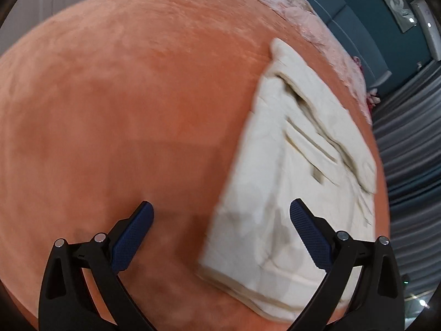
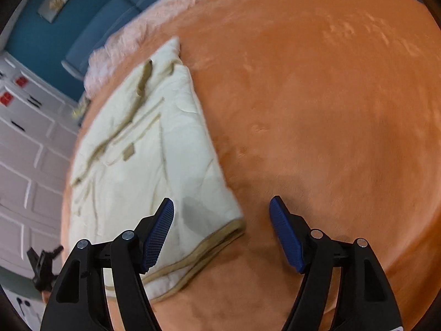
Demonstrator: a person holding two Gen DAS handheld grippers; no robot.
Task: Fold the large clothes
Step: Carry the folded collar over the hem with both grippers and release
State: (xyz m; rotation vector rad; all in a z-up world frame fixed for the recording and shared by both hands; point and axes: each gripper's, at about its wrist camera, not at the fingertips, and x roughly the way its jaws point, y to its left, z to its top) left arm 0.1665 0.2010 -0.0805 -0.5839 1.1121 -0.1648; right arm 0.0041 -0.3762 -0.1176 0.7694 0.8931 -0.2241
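On the orange blanket [image 2: 317, 110], folded cream garment [image 2: 154, 151]; tan hem only right-wrist; both hand-held grippers [image 1: 222, 213] [image 2: 222, 211] spread, empty

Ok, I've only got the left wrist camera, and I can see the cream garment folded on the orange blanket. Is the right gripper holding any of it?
Observer: No. The right gripper is open and empty, just by the hemmed corner of the cream garment.
Operator: Which finger is nearer the cloth?
Observer: The finger on the left of that view overlaps the garment. The other is over bare orange blanket.
Operator: Anything past the blanket on that side?
Observer: White panelled doors with red tags.
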